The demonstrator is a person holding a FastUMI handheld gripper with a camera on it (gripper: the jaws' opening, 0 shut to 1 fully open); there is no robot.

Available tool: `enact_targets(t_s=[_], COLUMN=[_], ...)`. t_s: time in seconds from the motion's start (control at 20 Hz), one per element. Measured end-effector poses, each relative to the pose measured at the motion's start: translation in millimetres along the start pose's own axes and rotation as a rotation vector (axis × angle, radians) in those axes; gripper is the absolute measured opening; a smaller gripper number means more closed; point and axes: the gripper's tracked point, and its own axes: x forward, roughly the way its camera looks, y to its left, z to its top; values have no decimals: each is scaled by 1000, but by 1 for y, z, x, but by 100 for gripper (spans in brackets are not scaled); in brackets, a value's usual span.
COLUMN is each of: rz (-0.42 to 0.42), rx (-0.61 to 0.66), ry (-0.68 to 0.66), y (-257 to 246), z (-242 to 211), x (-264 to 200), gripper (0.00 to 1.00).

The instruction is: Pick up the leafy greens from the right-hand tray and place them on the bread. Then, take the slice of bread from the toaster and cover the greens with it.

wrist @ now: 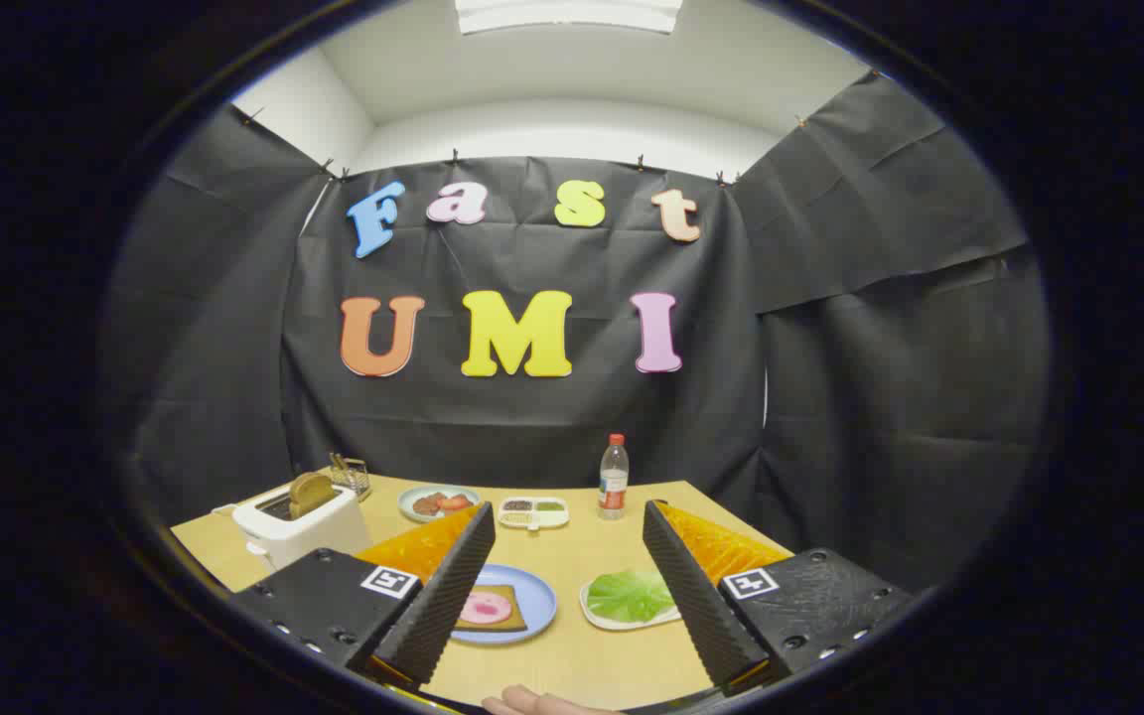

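A staged recording booth: black cloth walls (890, 397) around a wooden table (572, 665) set with kitchen props.

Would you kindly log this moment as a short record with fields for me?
gripper: gripper open, holding nothing, fingers wide above the table
greens: leafy greens on white tray, by one finger
bread: bread with pink slice on blue plate
toaster: white toaster, bread slice standing in it
beyond: bottle, divided dish, food plate
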Motion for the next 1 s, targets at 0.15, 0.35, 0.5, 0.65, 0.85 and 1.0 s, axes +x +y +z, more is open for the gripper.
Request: enact_targets(t_s=[0.15, 0.35, 0.5, 0.65, 0.85, 1.0], rz=[-4, -18, -34, -40, -64, -98], rx=[-1, -3, -17, -22, -38, -58], ry=[7, 28, 52, 64, 102, 164], y=[-1, -7, -13, -16, -25, -41], z=[-3, -13, -18, -21, -40, -72], x=[2, 4, 9, 17, 45, 83], gripper=[95, 95, 95, 95, 95, 95])
